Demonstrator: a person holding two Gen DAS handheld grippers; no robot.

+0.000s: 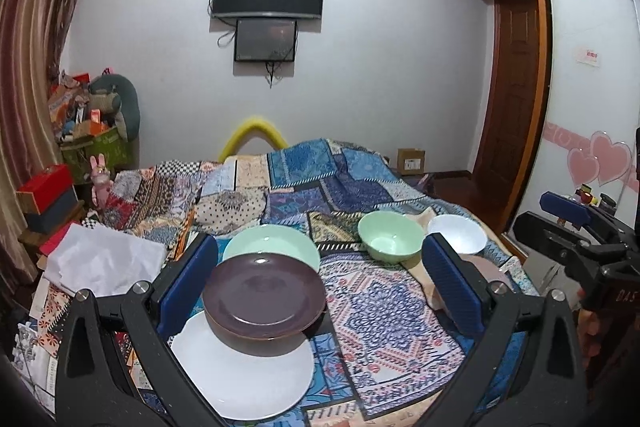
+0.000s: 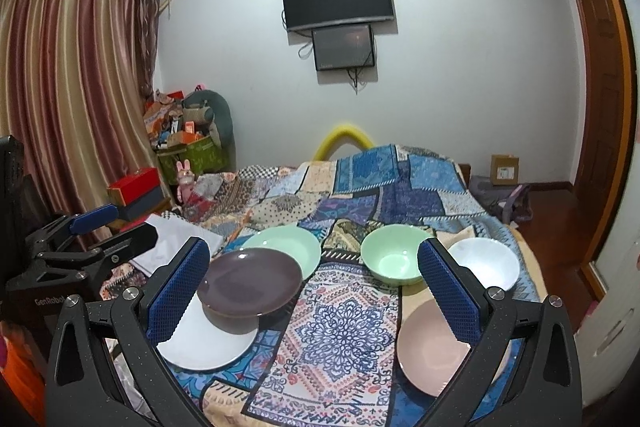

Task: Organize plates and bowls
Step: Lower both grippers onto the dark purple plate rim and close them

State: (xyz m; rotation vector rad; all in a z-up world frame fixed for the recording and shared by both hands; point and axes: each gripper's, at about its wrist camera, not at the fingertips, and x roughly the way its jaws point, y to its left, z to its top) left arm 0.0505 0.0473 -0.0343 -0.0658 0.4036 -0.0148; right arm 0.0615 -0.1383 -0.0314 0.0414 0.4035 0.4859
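Purple plate (image 1: 264, 293) sits on white plate (image 1: 244, 371), green bowl (image 1: 391, 237) nearby

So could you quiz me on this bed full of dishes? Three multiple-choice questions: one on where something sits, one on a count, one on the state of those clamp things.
1. What does the dark purple plate rest on?
A. the white plate
B. the pink plate
C. a green bowl

2. How many mint-green dishes are there?
A. one
B. two
C. four

3. How do both grippers stand?
A. shut on a bowl
B. shut on a plate
C. open, holding nothing

Answers:
1 A: it lies atop the white plate, which shows beneath and in front of it.
2 B: a shallow green dish and a deeper green bowl.
3 C: the left gripper and right gripper have fingers spread wide, nothing between them.
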